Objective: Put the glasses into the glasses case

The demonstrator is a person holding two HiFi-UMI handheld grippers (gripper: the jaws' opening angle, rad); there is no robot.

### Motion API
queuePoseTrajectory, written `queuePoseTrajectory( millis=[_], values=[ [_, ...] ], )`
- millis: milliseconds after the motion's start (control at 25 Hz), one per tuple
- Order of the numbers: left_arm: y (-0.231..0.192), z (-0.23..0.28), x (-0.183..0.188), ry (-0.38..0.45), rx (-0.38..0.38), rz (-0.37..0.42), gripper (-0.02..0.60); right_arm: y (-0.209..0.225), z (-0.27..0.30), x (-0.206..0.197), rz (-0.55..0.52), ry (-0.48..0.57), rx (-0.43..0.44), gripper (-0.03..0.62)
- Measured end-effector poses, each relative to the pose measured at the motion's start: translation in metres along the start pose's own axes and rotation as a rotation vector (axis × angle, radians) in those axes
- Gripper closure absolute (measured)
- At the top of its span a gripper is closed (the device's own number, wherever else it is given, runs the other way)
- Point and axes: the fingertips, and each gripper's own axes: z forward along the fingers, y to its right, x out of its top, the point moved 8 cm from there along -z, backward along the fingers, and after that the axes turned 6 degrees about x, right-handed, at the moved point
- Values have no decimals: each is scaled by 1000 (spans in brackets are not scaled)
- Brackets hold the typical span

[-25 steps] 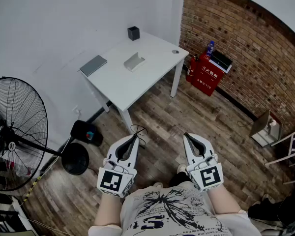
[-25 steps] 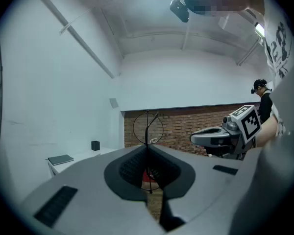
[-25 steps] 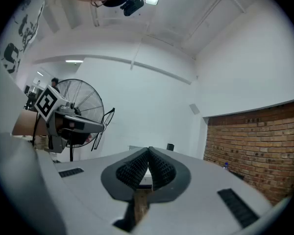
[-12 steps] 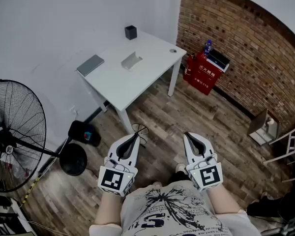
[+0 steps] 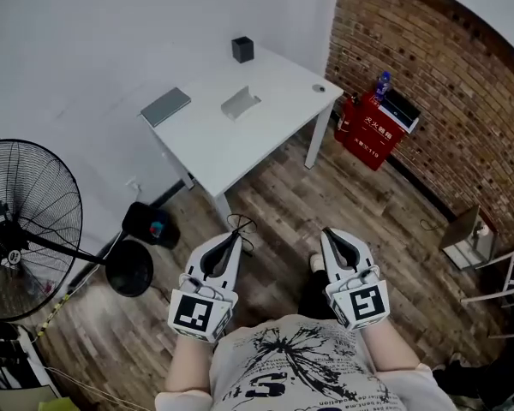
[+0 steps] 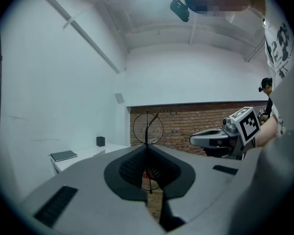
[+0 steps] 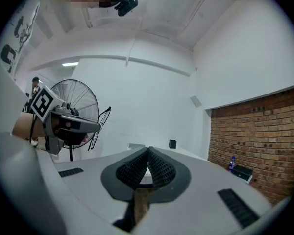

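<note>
My left gripper (image 5: 233, 238) has its jaws fully together on the glasses (image 5: 240, 226), pinching the thin wire frame right at the tips. In the left gripper view 1 round lens (image 6: 147, 131) stands up just beyond the pads, so the frame hangs forward of the tool and not inside it. I judge this pinch is chosen to keep the lenses clear of the pads and the frame free to be lowered into something. My right gripper (image 5: 332, 235) is also closed, pad against pad, with nothing in it. It sits level beside the left 1, well apart from it, probably kept free to steady the case.

The pale open object far ahead of both tools, on the white table (image 5: 231, 148), looks to me like the glasses case (image 5: 241, 103), though it is too small to be sure. It lies well beyond the tips, slightly left of the right gripper's line. A grey notebook (image 5: 165, 107) lies to the left of it and a small black box (image 5: 242, 49) stands beyond it near the far edge.

Between the tools and the near table edge is open wooden floor (image 5: 274, 204), so nothing blocks a straight approach. A standing fan (image 5: 26, 221) sits far out to the left of the left gripper, and a red box (image 5: 373, 131) against the brick wall (image 5: 445, 101) far to the right. The table's near corner and leg (image 5: 222, 205) point toward me, the 1 edge I must watch when I come in.
</note>
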Motion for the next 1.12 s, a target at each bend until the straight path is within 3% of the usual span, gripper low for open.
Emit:
queuePoseTrajectory(
  millis=[160, 400, 640, 880, 1120],
  values=[
    [3, 51, -8, -15, 63, 10, 566, 53, 30, -17, -12, 16, 59, 579],
    [14, 152, 7, -24, 201, 8, 566, 166, 89, -16, -48, 28, 196, 579],
    [20, 244, 22, -29, 326, -34, 566, 264, 152, -12, -65, 9, 328, 579],
    [22, 306, 25, -39, 415, -46, 566, 327, 202, -16, -62, 3, 427, 579],
    [1, 345, 21, -90, 460, -50, 566, 352, 253, -24, -32, -15, 484, 579]
  ],
)
